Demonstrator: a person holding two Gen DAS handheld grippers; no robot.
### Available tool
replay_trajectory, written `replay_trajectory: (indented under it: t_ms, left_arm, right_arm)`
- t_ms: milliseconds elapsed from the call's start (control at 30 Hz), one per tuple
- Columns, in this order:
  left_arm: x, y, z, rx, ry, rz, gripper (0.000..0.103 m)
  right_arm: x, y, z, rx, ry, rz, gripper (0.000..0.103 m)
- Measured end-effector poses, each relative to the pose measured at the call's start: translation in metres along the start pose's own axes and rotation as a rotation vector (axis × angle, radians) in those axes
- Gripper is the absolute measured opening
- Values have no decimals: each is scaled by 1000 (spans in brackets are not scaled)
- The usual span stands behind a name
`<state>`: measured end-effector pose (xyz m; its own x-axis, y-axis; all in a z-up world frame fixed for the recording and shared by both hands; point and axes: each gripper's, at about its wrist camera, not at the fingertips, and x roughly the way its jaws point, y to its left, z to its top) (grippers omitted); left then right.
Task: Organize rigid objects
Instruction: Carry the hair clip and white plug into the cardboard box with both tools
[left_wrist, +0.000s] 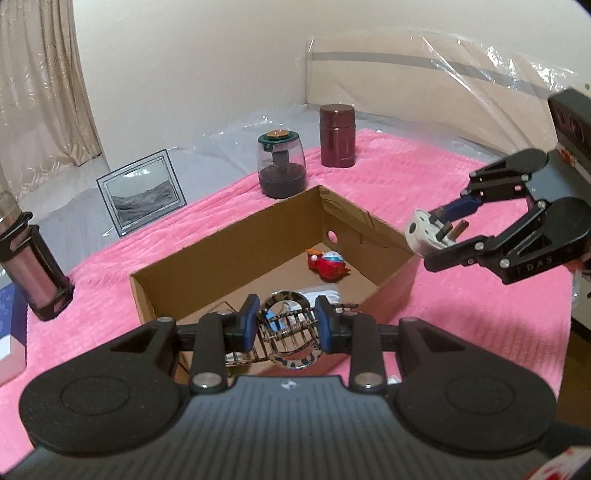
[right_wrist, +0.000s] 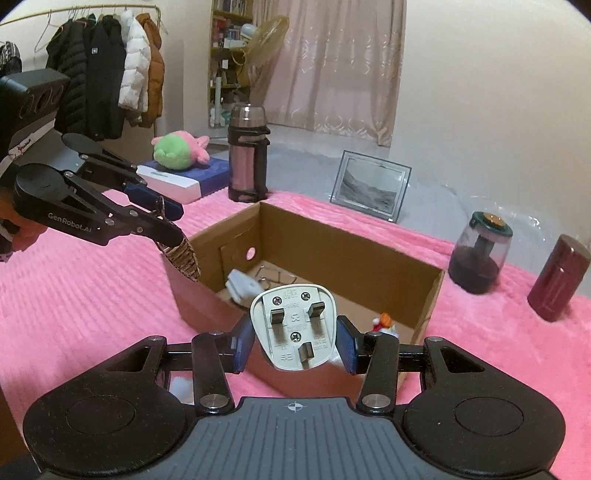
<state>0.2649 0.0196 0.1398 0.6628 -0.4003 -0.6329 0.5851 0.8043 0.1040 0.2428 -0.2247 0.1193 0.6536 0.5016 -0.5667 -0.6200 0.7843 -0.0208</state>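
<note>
A pink blanket (left_wrist: 424, 177) is spread under an open cardboard box (right_wrist: 354, 254). "GenRobot.AI" is printed on the left gripper (right_wrist: 173, 218), "DAS" on the right gripper (left_wrist: 448, 225). Above the box, a hair clip (left_wrist: 288, 332) is clamped between the left fingers and a white plug (right_wrist: 293, 326) between the right fingers; the plug's small embossed lettering cannot be read.
</note>
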Motion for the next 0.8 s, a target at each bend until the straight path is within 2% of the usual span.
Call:
replay_trajectory:
  t_ms: [367,667,800]
  left_arm:
    - [73,24,30,31,83,18,27]
    - [143,39,35,50,148,12,27]
    - [171,42,34,101,180,10,27]
  right_arm:
    - [73,-34,27,-108,130,7,44]
    - [149,-58,28,-197,285,30,44]
    - [174,-65,24,-241,348,37,44]
